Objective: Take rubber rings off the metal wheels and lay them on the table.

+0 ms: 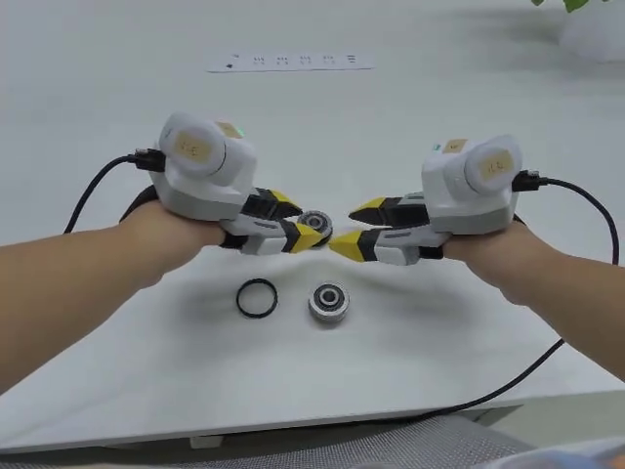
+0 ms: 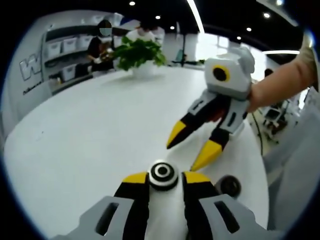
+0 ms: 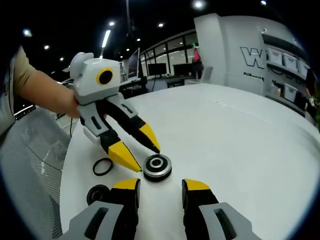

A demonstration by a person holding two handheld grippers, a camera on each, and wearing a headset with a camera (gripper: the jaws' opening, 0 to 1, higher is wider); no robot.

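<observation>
Stripping step: my left tongs clamp a wheel, held above the counter; right tongs gape empty just beside it. Next I'd pinch its rubber ring and peel (one loose ring lies nearer, left of another wheel).

Open-plan lab or workshop hall: white worktable, shelves of storage bins (lettered wall beside), ceiling spotlights

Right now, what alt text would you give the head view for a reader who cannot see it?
The left claw grips a small metal wheel above a white table, with the open right claw pointing at it. Below them on the table lie a loose black rubber ring and a second wheel.
</observation>
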